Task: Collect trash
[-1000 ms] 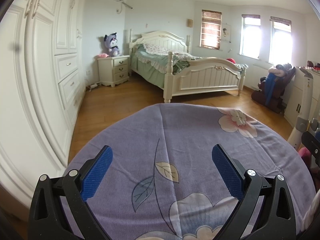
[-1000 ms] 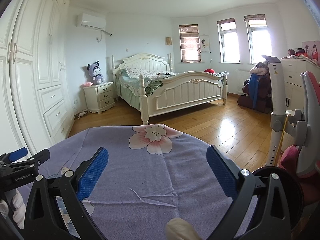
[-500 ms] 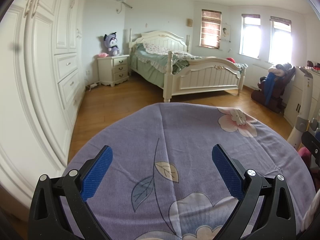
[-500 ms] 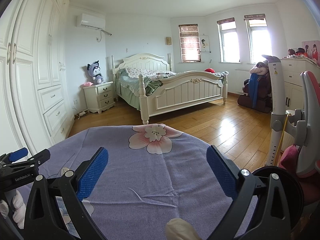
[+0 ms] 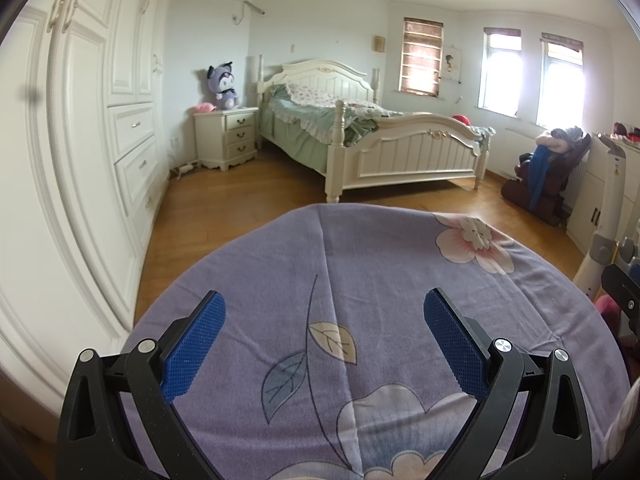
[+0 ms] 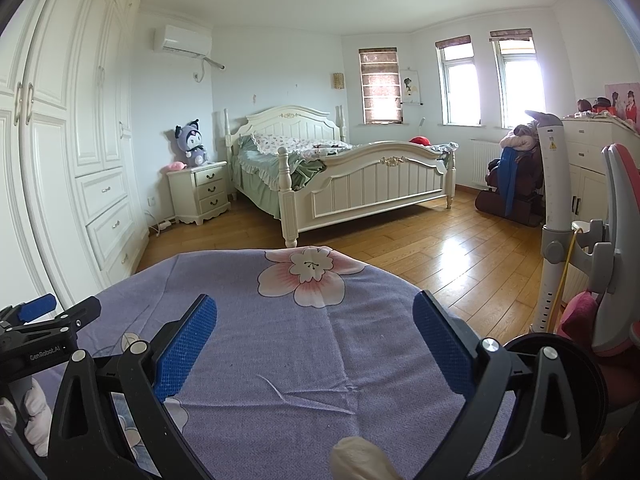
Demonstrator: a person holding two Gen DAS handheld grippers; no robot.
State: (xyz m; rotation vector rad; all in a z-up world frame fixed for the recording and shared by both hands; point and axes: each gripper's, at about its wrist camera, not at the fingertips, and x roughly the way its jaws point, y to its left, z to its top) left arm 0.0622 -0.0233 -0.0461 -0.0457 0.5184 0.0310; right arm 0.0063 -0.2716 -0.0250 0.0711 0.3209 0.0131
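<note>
A round table (image 5: 552,292) draped in a purple floral cloth (image 5: 372,272) spreads out ahead of and beneath the left claw (image 5: 324,312). Under the right claw (image 6: 314,312), a pale lump (image 6: 356,460) lies on the cloth at the near edge.

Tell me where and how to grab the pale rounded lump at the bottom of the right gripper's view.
Grip the pale lump across its rounded top, coming from above with the right gripper, whose jaws stand wide open. It shows nearer than the fingertips, over the purple cloth, so draw back first. Only its top is in frame; what it is I cannot tell.
</note>
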